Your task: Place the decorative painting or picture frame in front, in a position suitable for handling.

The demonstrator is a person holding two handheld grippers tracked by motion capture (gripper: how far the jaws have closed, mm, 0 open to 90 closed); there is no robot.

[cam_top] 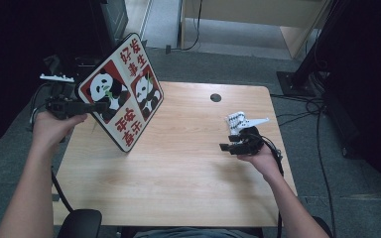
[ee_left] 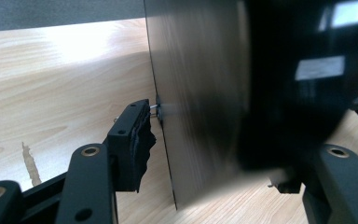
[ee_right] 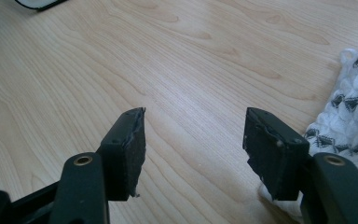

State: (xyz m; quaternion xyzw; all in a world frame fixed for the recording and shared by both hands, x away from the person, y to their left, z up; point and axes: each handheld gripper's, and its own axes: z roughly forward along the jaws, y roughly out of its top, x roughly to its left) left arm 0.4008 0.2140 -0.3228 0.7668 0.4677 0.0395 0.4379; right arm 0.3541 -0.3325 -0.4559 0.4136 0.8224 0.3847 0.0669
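Note:
A square board [cam_top: 121, 96] printed with two pandas and red Chinese characters stands tilted, its lowest corner on the wooden table [cam_top: 188, 173]. My left gripper [cam_top: 99, 105] is shut on the board's left edge. In the left gripper view the board [ee_left: 196, 93] runs edge-on between the jaws of the left gripper [ee_left: 214, 154]; the left pad [ee_left: 137, 140] sits against its grey face and the other jaw is blurred and dark. My right gripper [cam_top: 225, 147] rests open and empty near the table's right side. A white knitted cloth [cam_top: 235, 121] lies just behind the right gripper [ee_right: 193, 140], and that cloth [ee_right: 349, 93] lies beside its right jaw.
A round cable hole [cam_top: 216, 97] sits in the table's far edge. Cables [cam_top: 302, 104] trail over the carpet at the right. Dark equipment [cam_top: 54, 67] stands off the table's left side, and a black chair part [cam_top: 82, 223] is at the near edge.

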